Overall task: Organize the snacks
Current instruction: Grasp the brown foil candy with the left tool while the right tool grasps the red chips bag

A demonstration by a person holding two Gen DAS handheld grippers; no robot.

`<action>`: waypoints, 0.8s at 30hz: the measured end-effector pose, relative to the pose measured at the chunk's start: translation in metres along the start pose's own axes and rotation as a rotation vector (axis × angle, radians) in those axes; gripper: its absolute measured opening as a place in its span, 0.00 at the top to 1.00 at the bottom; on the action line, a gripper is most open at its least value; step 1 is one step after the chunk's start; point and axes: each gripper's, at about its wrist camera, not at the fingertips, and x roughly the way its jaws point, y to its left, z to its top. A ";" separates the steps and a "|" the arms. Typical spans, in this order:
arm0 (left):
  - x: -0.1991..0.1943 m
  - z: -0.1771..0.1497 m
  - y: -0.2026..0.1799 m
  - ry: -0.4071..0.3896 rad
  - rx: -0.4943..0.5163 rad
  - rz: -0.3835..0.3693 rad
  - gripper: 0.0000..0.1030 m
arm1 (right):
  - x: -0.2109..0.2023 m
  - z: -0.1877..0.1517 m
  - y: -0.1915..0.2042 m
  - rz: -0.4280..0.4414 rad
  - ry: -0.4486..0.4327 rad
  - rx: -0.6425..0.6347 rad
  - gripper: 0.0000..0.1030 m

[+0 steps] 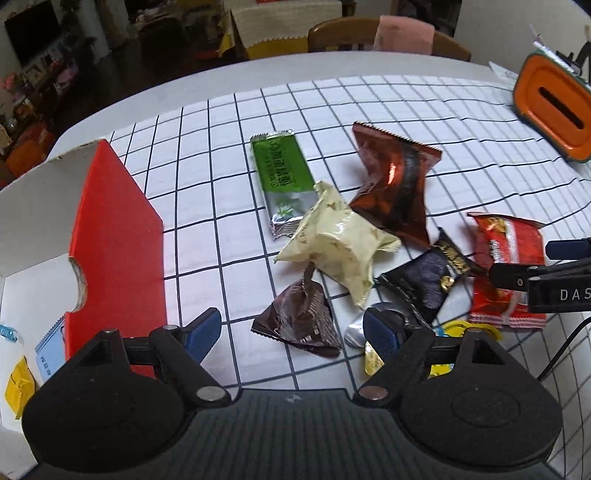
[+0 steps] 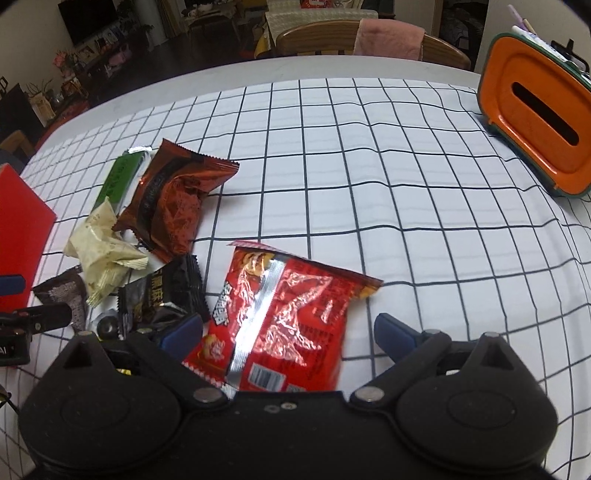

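- This is a home, a dining area that opens onto a living room.
- The table (image 2: pixel 332 66) wears a white cloth with a dark grid (image 2: pixel 369 192), a household covering.
- Behind the table stands a wooden dining chair (image 2: pixel 317 37) with a pink towel (image 2: pixel 391 37) draped over its back.
- Beyond the chair, another piece of furniture carries a cream cloth with a scalloped edge (image 1: pixel 273 26).
- Far left of the table, a flat television (image 2: pixel 92 18) hangs above a low cabinet crowded with flowers and small ornaments (image 2: pixel 88 55).
- On the table's right end lies an orange tissue box (image 2: pixel 539 118).
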 end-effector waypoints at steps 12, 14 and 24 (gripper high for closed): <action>0.026 0.004 0.004 0.052 -0.014 0.005 0.36 | 0.018 0.011 0.002 -0.031 0.018 0.039 0.17; 0.028 0.004 0.005 0.059 -0.019 -0.002 0.41 | 0.016 0.010 0.002 -0.029 0.015 0.047 0.21; 0.027 0.004 0.007 0.055 -0.033 -0.024 0.65 | 0.008 0.002 -0.001 -0.026 0.003 0.057 0.32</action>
